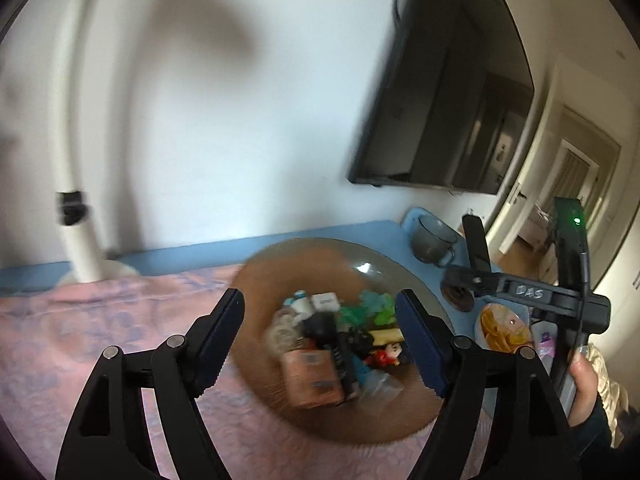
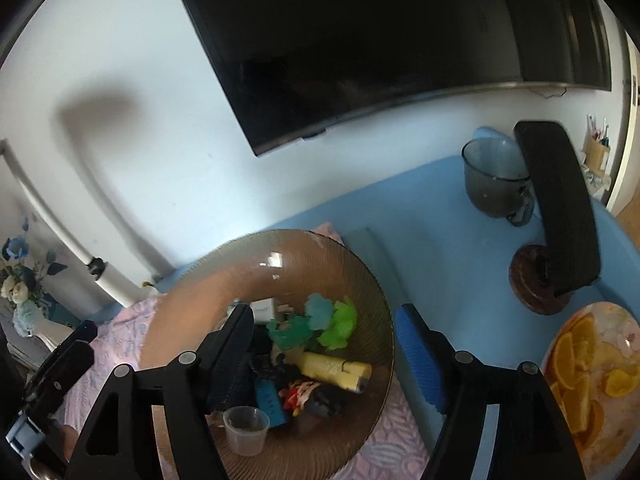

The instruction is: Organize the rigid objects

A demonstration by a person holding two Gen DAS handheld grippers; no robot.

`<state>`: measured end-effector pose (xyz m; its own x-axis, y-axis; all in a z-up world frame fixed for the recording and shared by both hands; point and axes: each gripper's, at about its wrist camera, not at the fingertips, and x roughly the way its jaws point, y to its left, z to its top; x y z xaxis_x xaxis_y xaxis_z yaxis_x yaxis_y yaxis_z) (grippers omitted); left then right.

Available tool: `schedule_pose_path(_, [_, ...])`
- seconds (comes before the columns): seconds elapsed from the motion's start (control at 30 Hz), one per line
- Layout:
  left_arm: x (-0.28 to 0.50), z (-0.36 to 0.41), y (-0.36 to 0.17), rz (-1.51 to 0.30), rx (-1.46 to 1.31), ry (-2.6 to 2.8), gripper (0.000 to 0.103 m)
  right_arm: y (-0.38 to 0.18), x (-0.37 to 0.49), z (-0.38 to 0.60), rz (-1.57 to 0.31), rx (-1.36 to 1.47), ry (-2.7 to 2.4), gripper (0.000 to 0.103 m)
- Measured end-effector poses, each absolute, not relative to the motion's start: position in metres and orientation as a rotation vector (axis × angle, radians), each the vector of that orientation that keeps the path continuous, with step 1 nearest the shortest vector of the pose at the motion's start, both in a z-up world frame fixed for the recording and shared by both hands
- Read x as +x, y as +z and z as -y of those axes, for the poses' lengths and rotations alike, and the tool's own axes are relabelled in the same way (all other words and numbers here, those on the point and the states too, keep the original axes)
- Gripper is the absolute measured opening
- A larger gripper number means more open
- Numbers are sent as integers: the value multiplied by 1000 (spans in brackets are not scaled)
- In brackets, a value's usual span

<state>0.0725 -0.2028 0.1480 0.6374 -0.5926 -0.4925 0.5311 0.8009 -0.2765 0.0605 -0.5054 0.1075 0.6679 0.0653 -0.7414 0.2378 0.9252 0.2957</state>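
A brown ribbed glass bowl [image 2: 192, 300] sits on a pink cloth and holds a pile of small rigid objects: green and teal toys [image 2: 320, 320], a yellow cylinder [image 2: 334, 370], a white cube [image 2: 264, 308], a blue piece [image 2: 270, 400], a small clear cup [image 2: 245, 430]. In the left wrist view the bowl [image 1: 280, 260] is blurred, with an orange box [image 1: 314, 376] in it. My left gripper [image 1: 320, 340] is open above the bowl. My right gripper [image 2: 324, 344] is open above the bowl's right side. Both are empty.
A blue table [image 2: 440, 248] carries a grey mug [image 2: 494, 178], a black stand on a brown round base [image 2: 556, 208] and a plate of orange slices [image 2: 592, 368]. A TV [image 2: 380, 40] hangs on the white wall. A flower vase [image 2: 20, 292] stands at left.
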Motion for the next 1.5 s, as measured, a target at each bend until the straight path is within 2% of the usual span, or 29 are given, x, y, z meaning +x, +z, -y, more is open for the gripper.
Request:
schedule_pose_path(0.13, [44, 157, 165, -550, -128, -570, 76, 129, 45, 479, -799, 398, -20, 79])
schedule_pose_path(0.4, [-20, 71, 179, -476, -151, -387, 76, 154, 6, 362, -752, 232, 182, 81])
schedule_pose_path(0.7, [-76, 24, 145, -485, -65, -121, 77, 113, -33, 231, -742, 31, 269, 81])
schedule_pose_path(0.73, [-77, 23, 129, -495, -54, -97, 78, 104, -37, 222, -717, 1, 255, 82])
schedule_pose_path(0.77, [-74, 23, 114, -503, -39, -79, 80, 92, -41, 214, -688, -40, 234, 88])
schedule_pose_path(0.83, [-66, 25, 83, -545, -17, -46, 80, 65, -49, 207, -658, -94, 181, 92])
schedule_pose_path(1.0, [-53, 31, 40, -614, 2, -49, 80, 22, -49, 225, -753, -56, 118, 91])
schedule_pose_path(1.23, [-49, 22, 39, -622, -35, -49, 80, 16, -47, 255, -784, 20, 96, 92])
schedule_pose_path(1.5, [-58, 14, 39, -601, -75, -40, 81, 18, -51, 247, -764, -25, 101, 92])
